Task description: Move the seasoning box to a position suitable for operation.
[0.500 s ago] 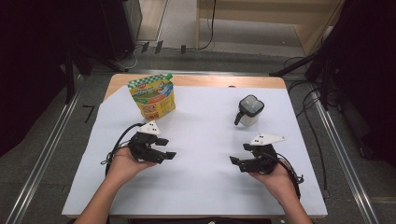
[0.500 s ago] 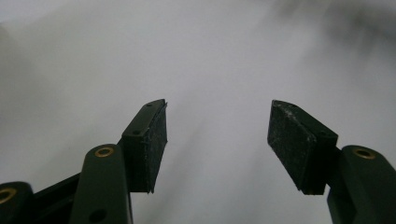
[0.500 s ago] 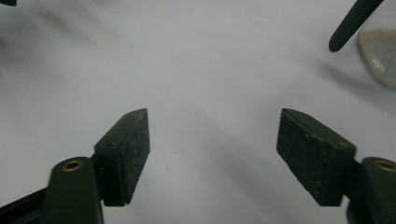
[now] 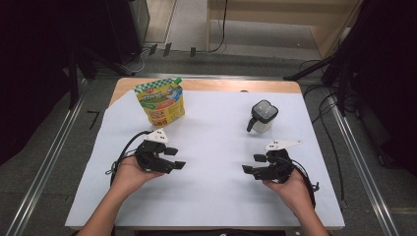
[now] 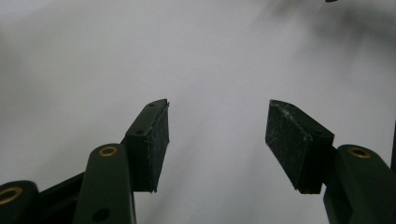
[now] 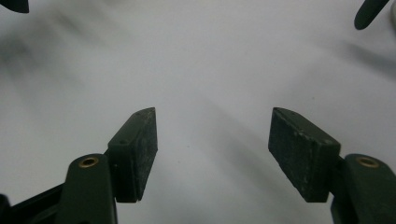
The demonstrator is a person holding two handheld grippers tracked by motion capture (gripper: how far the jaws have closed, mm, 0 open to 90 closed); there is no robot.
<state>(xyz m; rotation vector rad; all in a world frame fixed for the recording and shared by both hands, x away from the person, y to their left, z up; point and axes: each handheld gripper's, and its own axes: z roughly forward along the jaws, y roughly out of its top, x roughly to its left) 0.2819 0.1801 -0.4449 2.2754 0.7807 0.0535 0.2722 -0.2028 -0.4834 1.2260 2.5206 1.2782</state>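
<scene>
Tongs, two: left tongs (image 4: 173,158) released, right tongs (image 4: 253,164) released, one pouch (image 4: 160,101), one jar (image 4: 262,116)

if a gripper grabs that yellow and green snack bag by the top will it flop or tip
The snack bag stands upright on the white sheet and looks puffy, so probably light and easy to tip. Its crimped top edge looks thin, so it would likely bend and crinkle; the glossy film may slip.
</scene>
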